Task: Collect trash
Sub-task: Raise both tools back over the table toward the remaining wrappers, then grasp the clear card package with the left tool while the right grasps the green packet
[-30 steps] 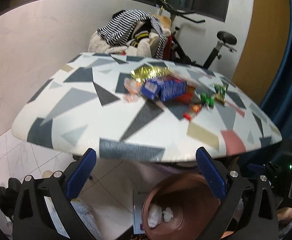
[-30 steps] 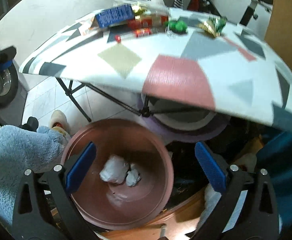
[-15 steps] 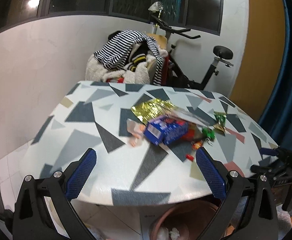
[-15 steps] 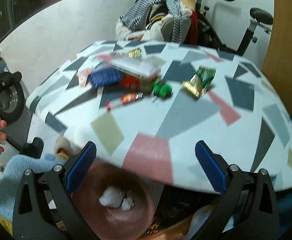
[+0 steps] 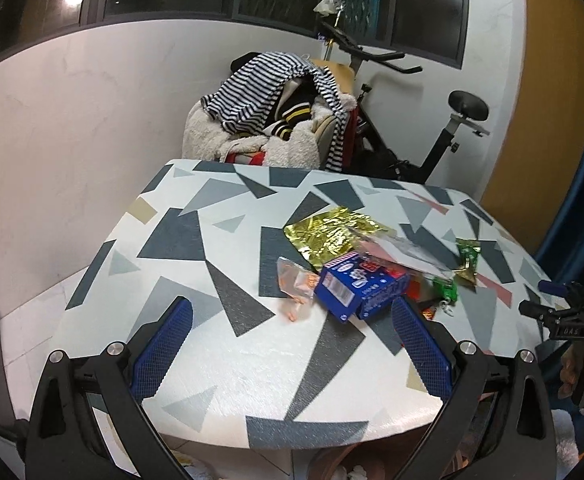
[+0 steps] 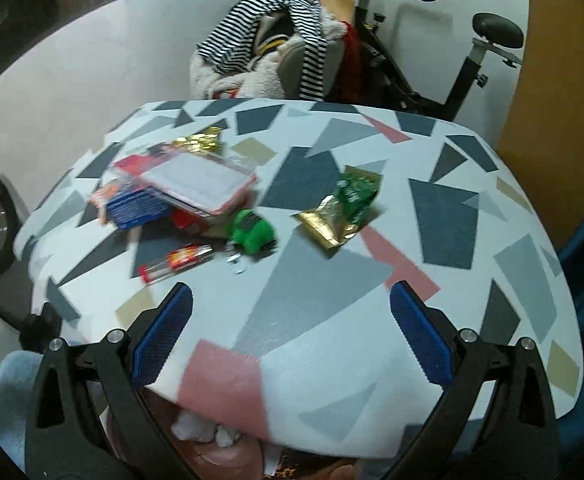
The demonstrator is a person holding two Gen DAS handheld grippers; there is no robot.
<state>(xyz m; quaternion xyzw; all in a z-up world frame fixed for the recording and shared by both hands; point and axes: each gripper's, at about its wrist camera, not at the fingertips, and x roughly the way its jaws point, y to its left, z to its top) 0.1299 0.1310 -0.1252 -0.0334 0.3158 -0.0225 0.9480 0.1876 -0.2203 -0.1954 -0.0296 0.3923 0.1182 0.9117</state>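
Both tools (image 5: 290,344) (image 6: 290,340) wide open, empty

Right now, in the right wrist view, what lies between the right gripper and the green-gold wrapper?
Only bare patterned tabletop. The right gripper hangs open above the near edge, and no trash sits before the green-gold wrapper.

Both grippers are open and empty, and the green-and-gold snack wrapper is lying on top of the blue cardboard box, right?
Not quite. The green-and-gold snack wrapper lies alone on the patterned table, apart from the blue cardboard box, as the right wrist view shows. Left gripper and right gripper are open and empty.
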